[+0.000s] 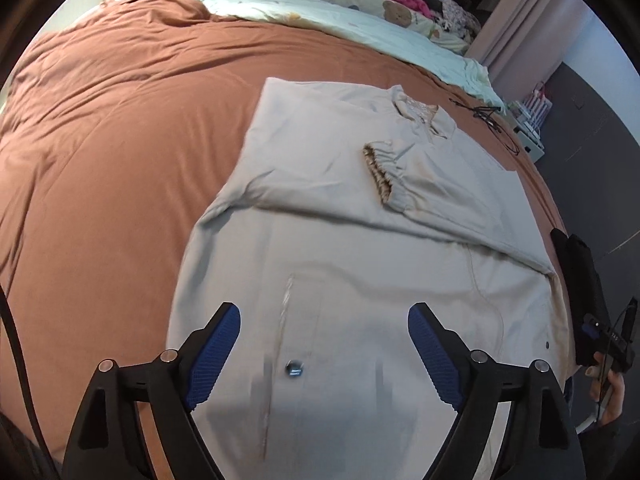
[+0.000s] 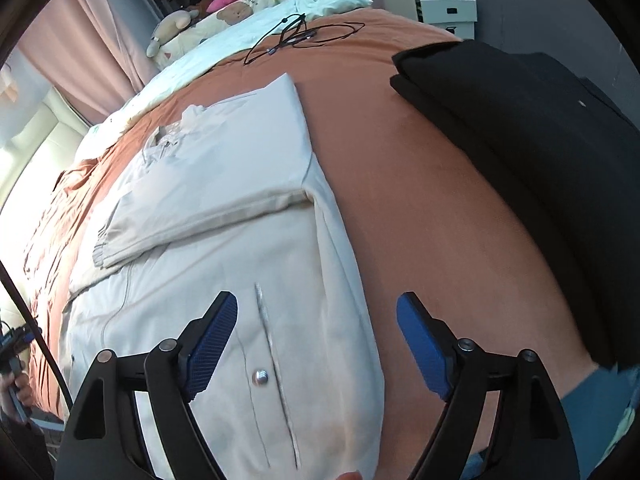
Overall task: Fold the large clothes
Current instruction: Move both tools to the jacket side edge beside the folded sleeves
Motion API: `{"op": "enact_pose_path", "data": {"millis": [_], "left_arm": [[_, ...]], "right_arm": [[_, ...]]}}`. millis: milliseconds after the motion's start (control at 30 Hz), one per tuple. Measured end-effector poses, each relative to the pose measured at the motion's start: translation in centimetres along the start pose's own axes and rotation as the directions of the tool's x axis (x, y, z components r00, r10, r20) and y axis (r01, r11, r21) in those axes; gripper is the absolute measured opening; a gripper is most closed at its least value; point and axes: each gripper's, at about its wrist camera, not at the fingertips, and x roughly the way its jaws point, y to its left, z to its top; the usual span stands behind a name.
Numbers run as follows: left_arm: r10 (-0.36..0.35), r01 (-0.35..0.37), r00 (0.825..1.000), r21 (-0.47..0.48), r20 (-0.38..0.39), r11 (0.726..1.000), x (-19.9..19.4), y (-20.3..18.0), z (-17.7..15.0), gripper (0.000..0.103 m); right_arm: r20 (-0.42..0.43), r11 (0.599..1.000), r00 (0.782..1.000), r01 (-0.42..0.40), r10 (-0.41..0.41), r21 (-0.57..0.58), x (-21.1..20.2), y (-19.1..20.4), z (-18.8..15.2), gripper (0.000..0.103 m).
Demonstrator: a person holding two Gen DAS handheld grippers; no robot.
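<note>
My left gripper (image 1: pixel 324 322) is spread wide and empty above the near hem of the beige jacket (image 1: pixel 360 220), and my right gripper (image 2: pixel 316 312) is just as wide, straddling the jacket's right edge over the zipper (image 2: pixel 276 364) and a snap button (image 2: pixel 260 377). The jacket lies flat with both sleeves folded across its chest, one cuff (image 1: pixel 382 170) gathered with brownish trim. It rests on a rust-brown bedspread (image 1: pixel 120 140), with a folded black garment (image 2: pixel 520 120) to the right, a black cable (image 2: pixel 304 36) beyond it, and pale pillows (image 1: pixel 340 4) and pink curtains (image 2: pixel 80 40) at the far side.

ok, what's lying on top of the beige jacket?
One sleeve is folded across the beige jacket, its leopard-trimmed cuff near the collar. Whatever lies beneath that sleeve is covered. Both grippers are open, holding nothing.
</note>
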Motion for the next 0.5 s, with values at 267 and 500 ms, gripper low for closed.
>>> {"op": "enact_pose_path", "data": {"millis": [267,500], "left_arm": [[-0.010,0.011,0.999,-0.050,0.033,0.999,-3.4,2.8,-5.8,0.087],[-0.023,0.033,0.996,-0.115,0.087,0.993,-7.2,5.3,-10.2,0.087]], "right_arm": [[0.018,0.999,0.999,-0.036,0.036,0.009,-3.6,-1.0,-4.8,0.081],[0.054,0.997,0.995,-0.081,0.082,-0.012,-7.0,-2.0,-8.4,0.081]]}}
